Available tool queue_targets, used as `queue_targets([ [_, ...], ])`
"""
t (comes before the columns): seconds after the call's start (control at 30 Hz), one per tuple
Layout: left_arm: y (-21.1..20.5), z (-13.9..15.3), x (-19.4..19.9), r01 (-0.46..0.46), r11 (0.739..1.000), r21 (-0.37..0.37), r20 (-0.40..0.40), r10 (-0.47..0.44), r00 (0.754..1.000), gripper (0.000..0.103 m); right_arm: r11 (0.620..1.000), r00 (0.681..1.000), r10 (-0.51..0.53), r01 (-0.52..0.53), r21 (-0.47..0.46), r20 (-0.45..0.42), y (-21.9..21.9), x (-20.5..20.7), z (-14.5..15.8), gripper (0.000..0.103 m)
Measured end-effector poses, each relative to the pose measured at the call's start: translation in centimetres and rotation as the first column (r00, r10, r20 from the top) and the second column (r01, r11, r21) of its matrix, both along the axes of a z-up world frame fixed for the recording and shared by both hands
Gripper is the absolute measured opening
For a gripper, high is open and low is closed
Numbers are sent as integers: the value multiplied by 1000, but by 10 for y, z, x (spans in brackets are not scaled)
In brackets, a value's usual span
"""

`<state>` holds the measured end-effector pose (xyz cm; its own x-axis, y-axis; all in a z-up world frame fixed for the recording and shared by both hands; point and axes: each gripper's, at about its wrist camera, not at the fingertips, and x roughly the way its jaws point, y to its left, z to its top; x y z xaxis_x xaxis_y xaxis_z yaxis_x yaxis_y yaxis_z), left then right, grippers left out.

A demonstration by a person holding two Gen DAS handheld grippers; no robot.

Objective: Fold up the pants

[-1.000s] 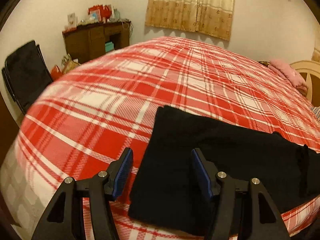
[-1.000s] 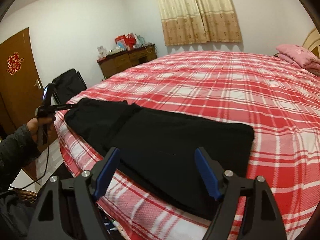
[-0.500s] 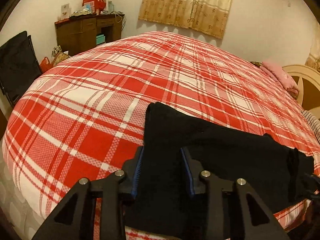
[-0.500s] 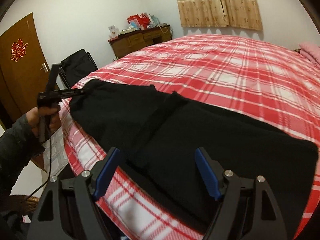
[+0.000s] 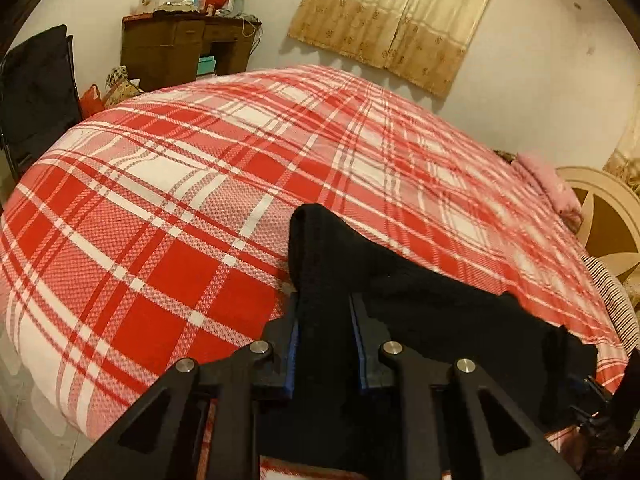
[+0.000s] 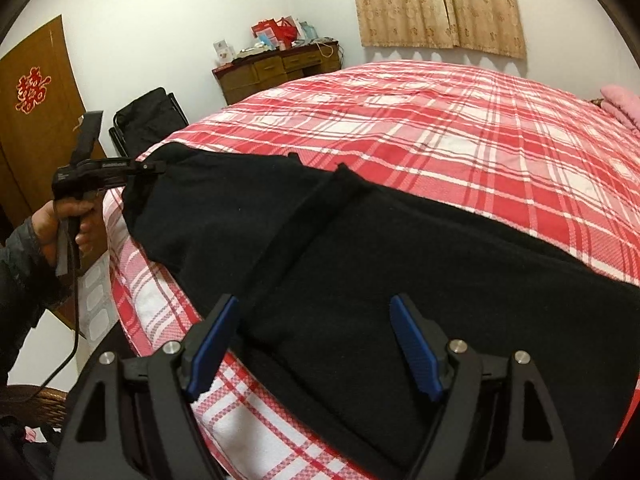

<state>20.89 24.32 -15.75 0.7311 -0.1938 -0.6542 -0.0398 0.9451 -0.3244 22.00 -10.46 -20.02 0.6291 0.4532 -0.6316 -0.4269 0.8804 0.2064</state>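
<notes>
Plain black pants lie on a bed covered in red, white and pink plaid, with a pink pillow at its far end, beige floral-patterned curtains beyond it, and black grippers with blue-padded jaws nearest.

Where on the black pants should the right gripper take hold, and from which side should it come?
Probably the near edge of the black pants, at the end opposite the left gripper, whose jaws are closing on cloth. The pants lie flat along the near side of the bed, so the open right gripper should come from there, low, one finger under the edge.
</notes>
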Motion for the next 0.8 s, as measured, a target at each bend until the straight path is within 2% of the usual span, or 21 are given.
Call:
queue_targets([
  [0.2, -4, 16, -15, -4, 998, -59, 54, 7, 998, 22, 1000, 1000, -3, 3, -12, 0, 3, -1, 1, 81],
  [0.33, -11, 30, -20, 15, 997, -82, 91, -7, 996, 21, 1000, 1000, -8, 8, 23, -13, -2, 0, 3, 81],
  [0.47, -26, 47, -30, 43, 996, -79, 136, -32, 990, 21, 999, 999, -22, 23, 48, -25, -6, 2, 5, 81],
  [0.63, -54, 67, -40, 106, 992, -69, 185, -92, 978, 21, 1000, 1000, -14, 14, 11, -20, -2, 0, 5, 81],
  [0.8, -83, 84, -46, 168, 984, -64, 219, -151, 964, 21, 998, 999, -34, 34, 53, 5, -16, -8, 23, 81],
])
